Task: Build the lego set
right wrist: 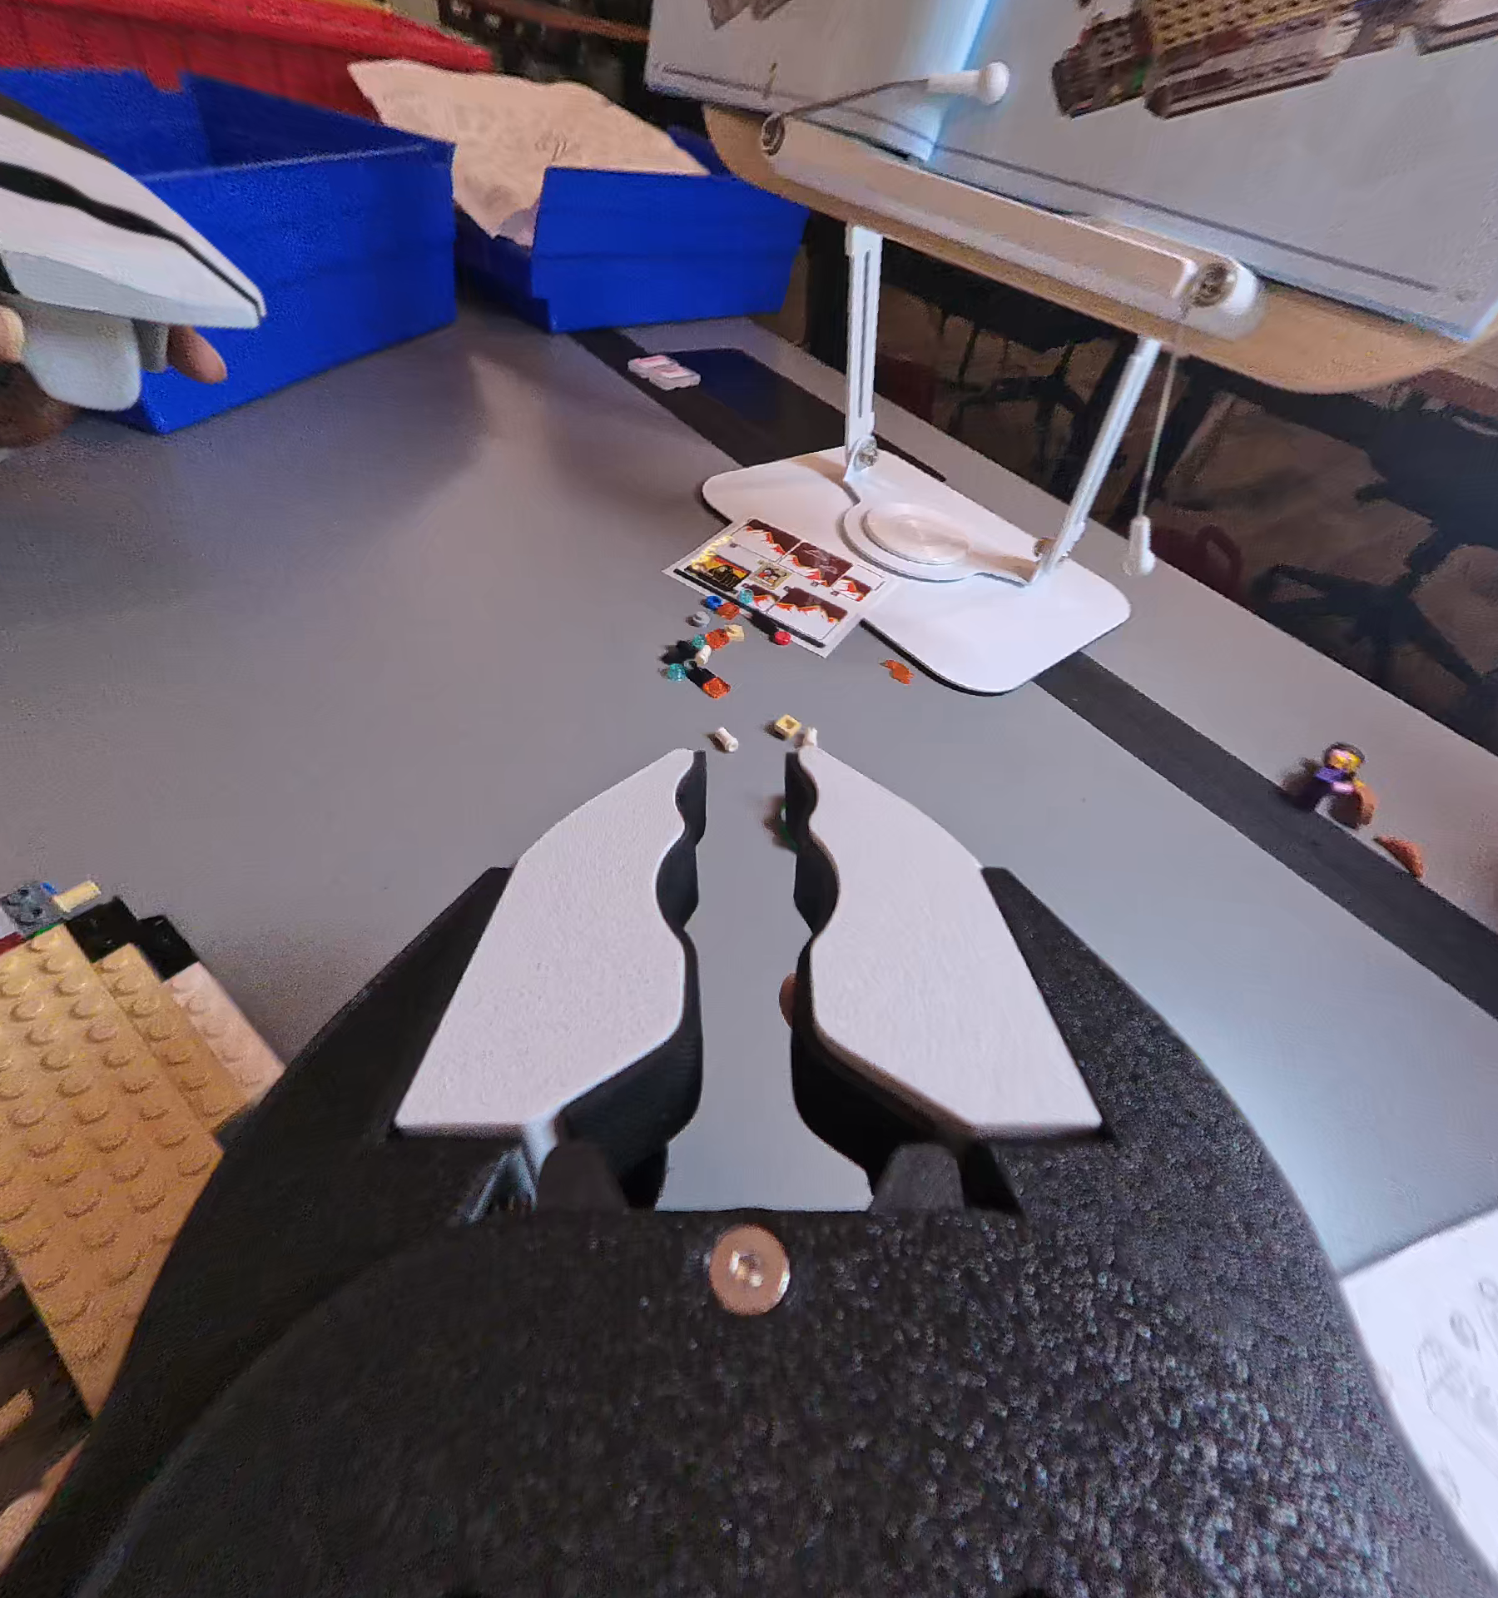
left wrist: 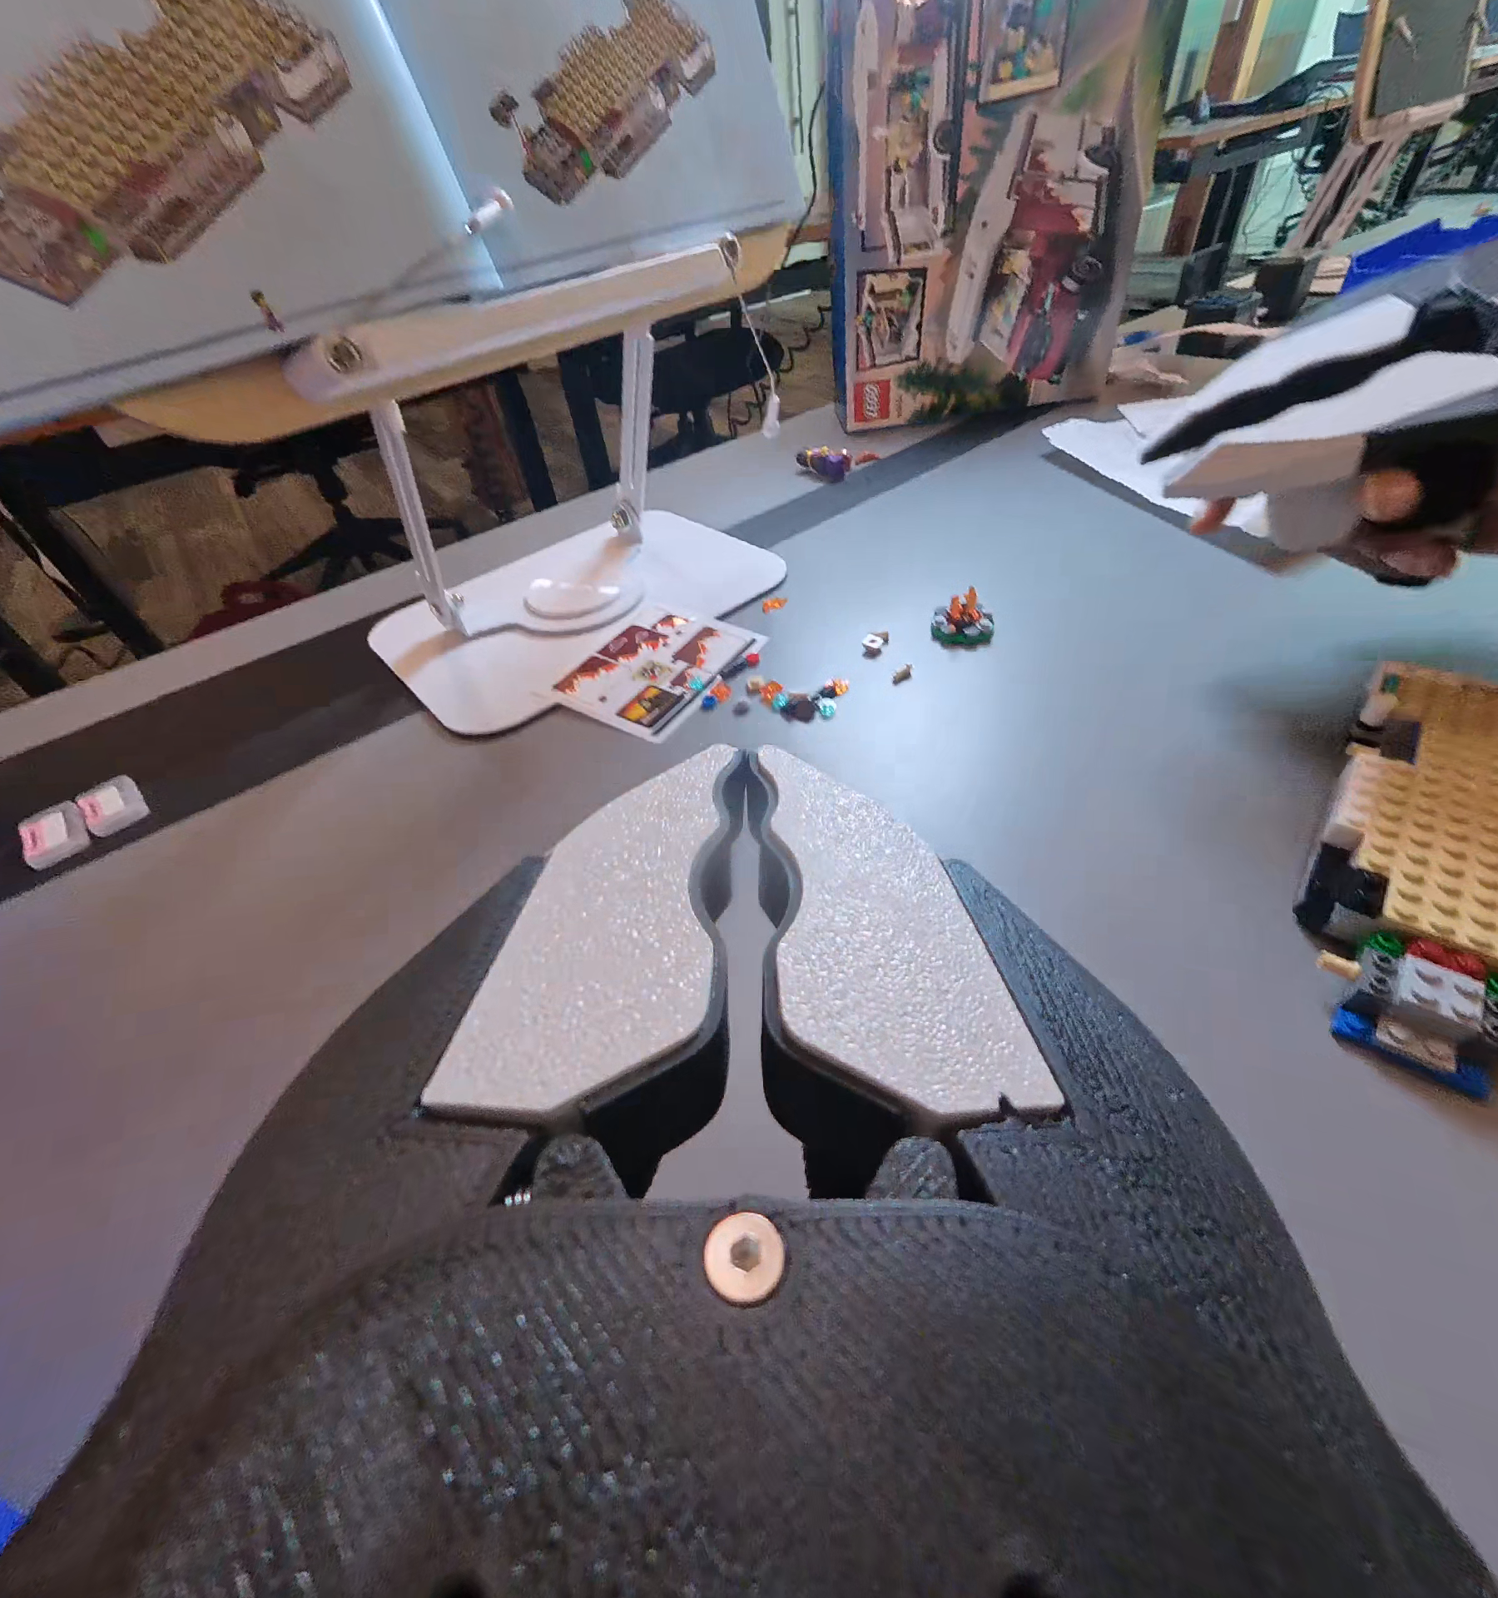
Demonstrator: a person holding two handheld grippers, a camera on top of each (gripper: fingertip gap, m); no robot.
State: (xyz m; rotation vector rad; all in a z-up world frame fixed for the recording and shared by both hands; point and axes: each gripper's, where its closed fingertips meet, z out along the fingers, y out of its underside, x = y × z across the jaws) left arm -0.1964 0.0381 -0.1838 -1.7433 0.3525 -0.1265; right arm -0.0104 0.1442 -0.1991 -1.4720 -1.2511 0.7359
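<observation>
Grey table, left gripper jaws closed on nothing, right gripper jaws parted, bare, near loose bricks.

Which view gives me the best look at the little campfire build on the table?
The left wrist view: the campfire build sits in the open on the grey table, orange flames on a green base ringed by grey stones, right of the loose pieces. In the right wrist view only a green sliver shows beside the right finger, which hides the rest.
</observation>
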